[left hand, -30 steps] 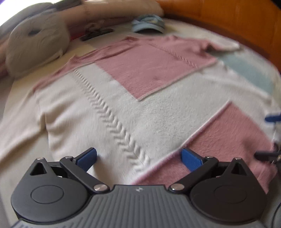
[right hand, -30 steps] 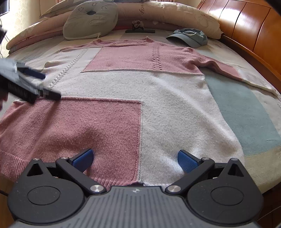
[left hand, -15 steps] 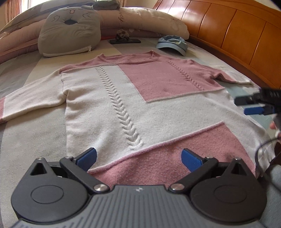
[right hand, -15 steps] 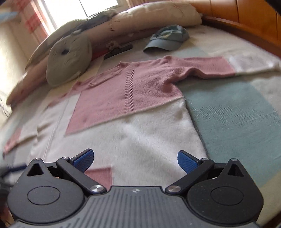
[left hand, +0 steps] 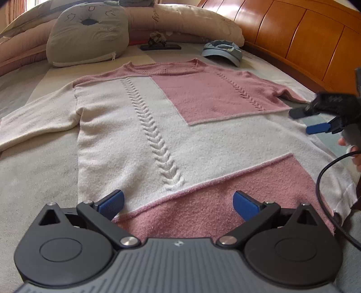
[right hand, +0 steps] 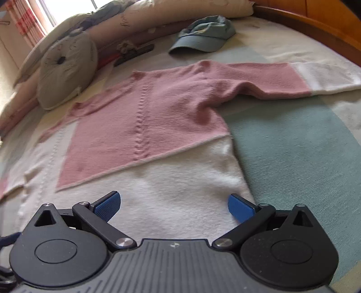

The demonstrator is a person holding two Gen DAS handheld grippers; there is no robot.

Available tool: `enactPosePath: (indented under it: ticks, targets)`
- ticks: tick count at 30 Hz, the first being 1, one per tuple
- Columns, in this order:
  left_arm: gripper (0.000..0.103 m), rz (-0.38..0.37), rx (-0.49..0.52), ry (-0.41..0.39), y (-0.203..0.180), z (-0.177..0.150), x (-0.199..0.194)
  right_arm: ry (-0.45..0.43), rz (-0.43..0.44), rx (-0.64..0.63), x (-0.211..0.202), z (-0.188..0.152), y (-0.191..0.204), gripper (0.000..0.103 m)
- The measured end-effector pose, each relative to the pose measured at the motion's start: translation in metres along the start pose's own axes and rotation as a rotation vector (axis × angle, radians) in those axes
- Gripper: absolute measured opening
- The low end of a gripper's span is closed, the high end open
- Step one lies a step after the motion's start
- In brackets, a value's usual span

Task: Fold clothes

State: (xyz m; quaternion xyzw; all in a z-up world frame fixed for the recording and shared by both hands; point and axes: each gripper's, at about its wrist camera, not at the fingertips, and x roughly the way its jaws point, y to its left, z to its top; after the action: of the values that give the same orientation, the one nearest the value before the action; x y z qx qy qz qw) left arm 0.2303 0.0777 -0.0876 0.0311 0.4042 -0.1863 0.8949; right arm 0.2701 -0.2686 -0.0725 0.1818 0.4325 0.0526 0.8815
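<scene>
A pink and cream knitted sweater (left hand: 180, 126) lies flat and spread out on the bed, neck toward the pillows, both sleeves out to the sides. My left gripper (left hand: 178, 204) is open and empty, hovering over the sweater's hem near its lower left part. My right gripper (right hand: 173, 205) is open and empty above the cream panel at the sweater's right side edge (right hand: 180, 180). It also shows in the left wrist view (left hand: 312, 120), above the right side of the sweater. The pink right sleeve with a cream cuff (right hand: 282, 78) stretches out to the right.
A grey round cushion (left hand: 88, 33) and long pillows (left hand: 191, 20) lie at the head of the bed. A blue cap (left hand: 222, 50) and a small dark object (left hand: 160, 44) lie beyond the sweater's neck. A wooden bed frame (left hand: 304, 40) runs along the right. A black cable (left hand: 325, 180) hangs at the right.
The right gripper has swung right and forward, from the hem to the sweater's right side near the sleeve. The left gripper's view has turned to centre on the sweater.
</scene>
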Motion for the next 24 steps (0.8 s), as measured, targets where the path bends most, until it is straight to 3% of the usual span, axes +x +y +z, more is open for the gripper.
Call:
enactPosePath:
  ticks: [3,5,16,24]
  targets:
    - [0.102,0.009,0.016,0.002,-0.001,-0.002,0.002,0.019,0.134,0.017,-0.011,-0.004,0.009,0.103]
    - [0.102,0.014,0.029,0.001,-0.003,-0.002,0.003,0.069,0.165,0.021,-0.007,-0.013,0.01,0.103]
    - [0.102,0.002,0.037,-0.019,-0.002,-0.004,0.001,0.087,-0.09,-0.132,-0.051,-0.067,-0.015,0.103]
    - [0.102,-0.048,0.056,-0.004,-0.012,-0.009,-0.006,0.068,-0.101,-0.208,-0.04,-0.078,0.022,0.103]
